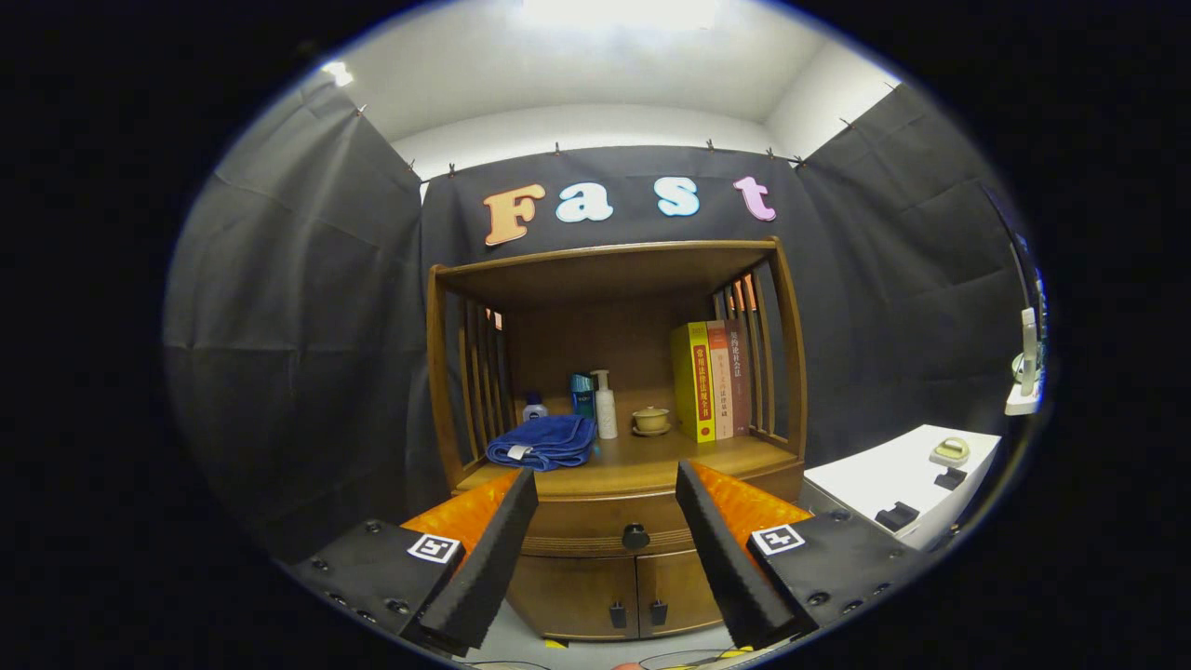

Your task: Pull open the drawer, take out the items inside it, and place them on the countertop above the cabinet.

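Foremost we list the wooden cabinet, standing against the booth's black cloth wall, with an open shelf bay above its countertop and slatted sides. Next we record the gripper, its two black foam-faced fingers spread wide apart and holding nothing, raised in front of the cabinet. Between those fingers we see the drawer, shut flush under the countertop, its dark round knob just ahead and centred in the gap; what lies inside it we cannot tell. Below the drawer we note two small doors with dark pulls. On the countertop we enter a row of upright books at the right, a folded blue towel at the left, a white pump bottle, a teal box beside it, a small blue-capped bottle behind the towel, and a little lidded cup on a saucer. Off to the right we add a white table.
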`<state>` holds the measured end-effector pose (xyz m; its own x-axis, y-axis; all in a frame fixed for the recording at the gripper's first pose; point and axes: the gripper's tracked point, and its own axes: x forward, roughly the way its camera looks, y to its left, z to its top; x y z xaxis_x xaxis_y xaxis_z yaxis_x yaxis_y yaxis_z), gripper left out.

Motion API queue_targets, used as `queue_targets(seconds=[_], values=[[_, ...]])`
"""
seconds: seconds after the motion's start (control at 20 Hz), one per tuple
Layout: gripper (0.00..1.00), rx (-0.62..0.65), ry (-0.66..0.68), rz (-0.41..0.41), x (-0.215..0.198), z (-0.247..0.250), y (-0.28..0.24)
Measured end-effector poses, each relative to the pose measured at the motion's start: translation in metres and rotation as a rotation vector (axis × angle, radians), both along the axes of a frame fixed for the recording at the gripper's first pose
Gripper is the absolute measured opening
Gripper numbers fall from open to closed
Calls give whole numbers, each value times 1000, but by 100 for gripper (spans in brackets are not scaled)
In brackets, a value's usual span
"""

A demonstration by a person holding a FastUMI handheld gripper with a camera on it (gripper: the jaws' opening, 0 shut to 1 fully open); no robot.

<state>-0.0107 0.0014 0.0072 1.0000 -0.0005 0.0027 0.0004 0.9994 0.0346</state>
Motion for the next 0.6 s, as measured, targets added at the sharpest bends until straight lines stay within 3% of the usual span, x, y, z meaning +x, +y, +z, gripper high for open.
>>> queue_targets(seconds=[0.2, 0.35, 0.6], values=[[98, -8, 13, -27, 20, -24, -18], [98, 17, 9, -6, 41, -39, -18], [98, -49, 19, 35, 82, -86, -17]])
